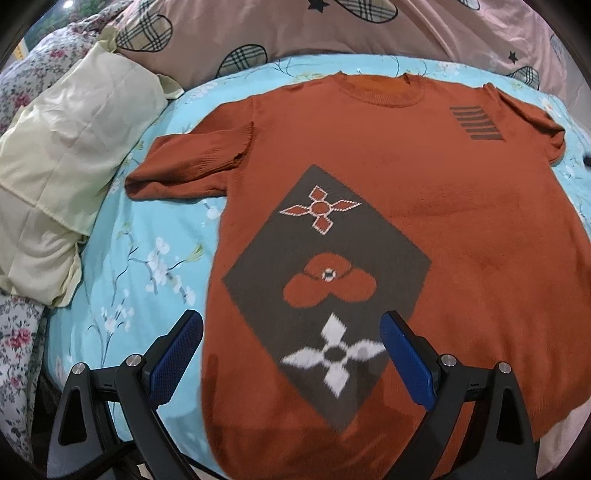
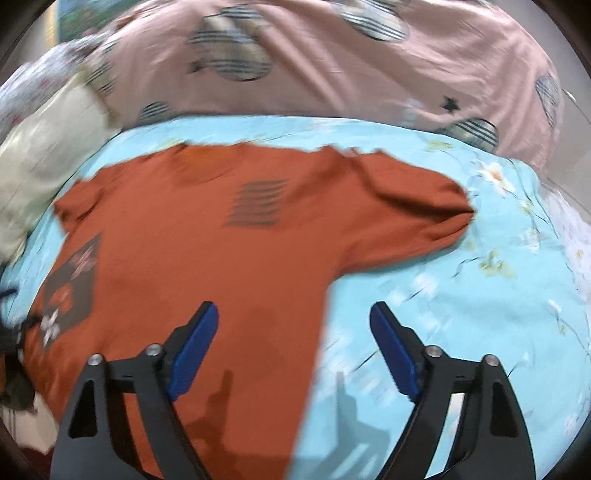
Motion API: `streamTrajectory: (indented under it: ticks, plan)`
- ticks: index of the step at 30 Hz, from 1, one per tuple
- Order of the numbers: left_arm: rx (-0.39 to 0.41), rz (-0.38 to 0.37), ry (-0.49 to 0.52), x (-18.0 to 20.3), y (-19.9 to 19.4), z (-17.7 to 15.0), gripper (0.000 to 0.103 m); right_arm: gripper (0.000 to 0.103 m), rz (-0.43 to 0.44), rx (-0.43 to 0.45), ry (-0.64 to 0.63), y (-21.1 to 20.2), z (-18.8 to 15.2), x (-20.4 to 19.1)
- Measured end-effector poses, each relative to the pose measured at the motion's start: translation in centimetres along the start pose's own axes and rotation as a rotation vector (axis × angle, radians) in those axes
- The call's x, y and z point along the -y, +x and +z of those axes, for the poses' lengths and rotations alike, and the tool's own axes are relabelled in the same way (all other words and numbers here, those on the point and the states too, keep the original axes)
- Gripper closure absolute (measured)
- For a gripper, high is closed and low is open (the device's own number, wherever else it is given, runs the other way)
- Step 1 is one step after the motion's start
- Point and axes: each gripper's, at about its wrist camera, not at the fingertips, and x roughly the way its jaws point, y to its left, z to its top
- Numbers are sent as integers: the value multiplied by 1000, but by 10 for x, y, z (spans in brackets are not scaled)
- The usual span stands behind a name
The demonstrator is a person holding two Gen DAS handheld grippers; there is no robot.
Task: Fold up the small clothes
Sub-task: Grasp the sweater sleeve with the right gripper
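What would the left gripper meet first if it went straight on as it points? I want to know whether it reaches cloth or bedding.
Probably cloth. The open left gripper points at the orange sweater's lower front, over the dark diamond pattern. Nothing lies between, though depth is unclear.

A home bedroom: a bed with a blue floral sheet, a pale yellow pillow at left, a pink quilt at the far side.

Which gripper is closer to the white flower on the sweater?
Left. The left hand-held gripper hovers open right over the white four-petal flower on the rust-orange knitted sweater; the right hand-held gripper is at the sweater's far side edge.
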Motion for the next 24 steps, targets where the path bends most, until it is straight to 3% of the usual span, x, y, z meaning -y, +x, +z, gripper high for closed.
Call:
streamTrajectory:
  ticks: [6, 13, 14, 16, 17, 18, 20, 22, 24]
  plan:
    - [-50, 4, -9, 8, 30, 15, 6, 23, -59, 7, 11, 48, 60, 63]
    - [-99, 22, -15, 8, 62, 27, 6, 25, -72, -19, -24, 118, 109, 88]
    - [-103, 18, -19, 8, 65, 28, 6, 29, -92, -37, -43, 131, 112, 89]
    - [-104, 12, -26, 7, 68, 32, 6, 48, -104, -75, -45, 149, 114, 94]
    - [-101, 10, -26, 7, 69, 33, 6, 73, -106, -104, -23, 159, 113, 100]
    - [-97, 8, -25, 7, 70, 35, 6, 90, -96, -111, 2, 161, 113, 105]
    - [-89, 2, -26, 7, 70, 36, 6, 100, -70, -72, 65, 148, 113, 106]
    - [-83, -7, -30, 6, 69, 35, 6, 100, -70, -8, 63, 122, 114, 87]
    - [-79, -14, -31, 4, 69, 34, 6, 100, 2, 29, 71, 103, 115, 61]
